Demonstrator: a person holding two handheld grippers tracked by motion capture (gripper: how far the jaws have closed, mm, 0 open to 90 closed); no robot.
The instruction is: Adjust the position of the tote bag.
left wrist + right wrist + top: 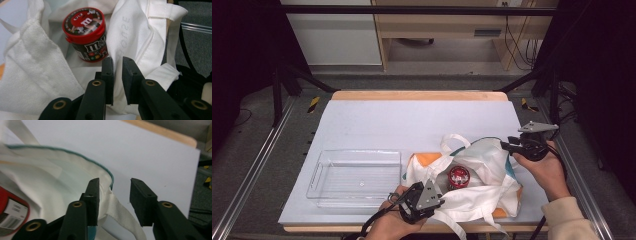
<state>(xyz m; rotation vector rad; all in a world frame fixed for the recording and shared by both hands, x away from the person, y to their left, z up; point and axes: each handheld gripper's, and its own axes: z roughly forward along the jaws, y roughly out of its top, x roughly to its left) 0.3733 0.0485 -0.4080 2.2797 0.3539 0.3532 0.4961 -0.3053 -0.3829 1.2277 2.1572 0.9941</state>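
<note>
A white tote bag (484, 162) with orange and teal parts lies open near the front right of the table. Inside it stands a red-lidded M&M's can (458, 176), upright (85, 32). My left gripper (439, 200) is at the bag's near edge. Its jaws (118, 61) stand slightly apart, with the bag's cloth hem (135, 50) running between them, not pinched. My right gripper (508, 145) is at the bag's far right rim. It is open (115, 182), the teal-edged rim (107, 173) and a white strap (120, 212) lying between the jaws beside the left one.
A clear plastic tray (357, 175) sits empty to the left of the bag. The pale mat (412, 120) covers the table, whose wooden edge (417, 95) runs along the back. Metal rails flank both sides.
</note>
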